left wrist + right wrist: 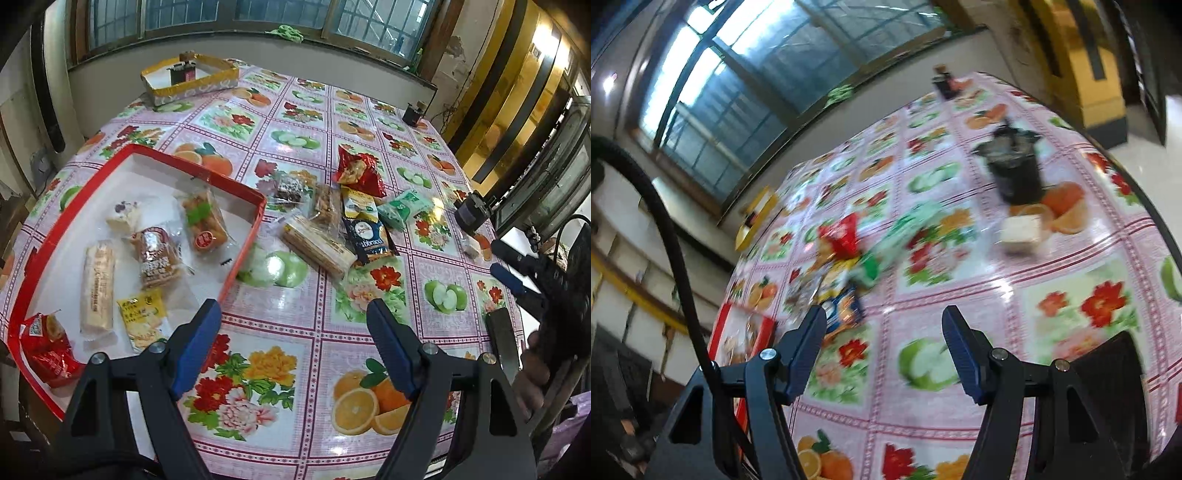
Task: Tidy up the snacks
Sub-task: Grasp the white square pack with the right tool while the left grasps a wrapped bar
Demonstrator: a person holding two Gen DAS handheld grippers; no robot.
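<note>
- While six packets are already lying in the red box [242,242], a loose pile of snacks [343,221] is still waiting on the tablecloth [295,325], ahead of the left claw [293,321] and a little to its right.
- The pile is holding a wafer pack [317,243], a blue pouch [365,232], a red bag [358,170], a green packet [404,206] and two clear-wrapped bars behind them; all are looking light, crinkly and slick, and the contents are probably crushing easily.
- I am judging the wafer pack the nearest pick: pinching it across its short sides, gently, is looking safer than grabbing a loose film end.
- The left claw is hanging spread wide and carrying nothing, with the box just ahead to its left.
- The right claw [884,321] is also gaping and bare, hovering tilted over the cloth, the pile lying ahead to its left; that view is blurring.
- Farther ahead of the left claw, a yellow box [192,86] and dark jars [472,214] are standing well apart from the pile.
</note>
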